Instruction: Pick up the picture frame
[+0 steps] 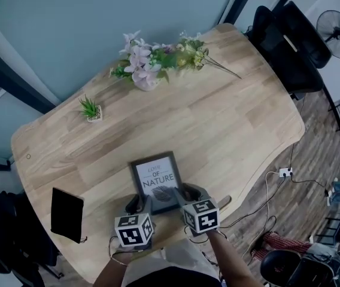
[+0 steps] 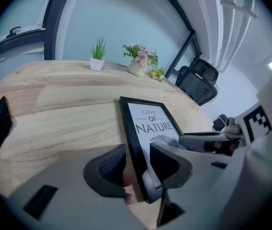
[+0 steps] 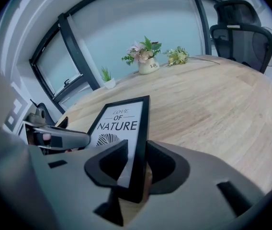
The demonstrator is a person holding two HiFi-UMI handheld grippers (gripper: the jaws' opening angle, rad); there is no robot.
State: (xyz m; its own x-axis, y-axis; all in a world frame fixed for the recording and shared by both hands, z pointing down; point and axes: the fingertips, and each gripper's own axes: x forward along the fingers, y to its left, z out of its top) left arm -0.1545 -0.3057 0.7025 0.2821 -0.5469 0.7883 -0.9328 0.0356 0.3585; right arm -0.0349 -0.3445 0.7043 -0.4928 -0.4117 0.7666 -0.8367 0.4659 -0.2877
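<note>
A black picture frame (image 1: 158, 177) with a "LOVE OF NATURE" print lies near the front edge of the wooden table (image 1: 230, 118). My left gripper (image 1: 141, 205) is at its near left corner; in the left gripper view the frame's (image 2: 153, 121) left rail runs between the jaws of the gripper (image 2: 136, 169), which is shut on it. My right gripper (image 1: 188, 191) is at the near right corner. In the right gripper view that gripper (image 3: 136, 164) is shut on the right rail of the frame (image 3: 119, 121). Both grippers hide the frame's near edge in the head view.
A vase of pink flowers (image 1: 146, 79) and a small potted plant (image 1: 91, 109) stand at the table's far side. A black flat case (image 1: 67, 214) lies at the near left. An office chair (image 1: 290, 34) and a fan (image 1: 337, 33) stand beyond the right end.
</note>
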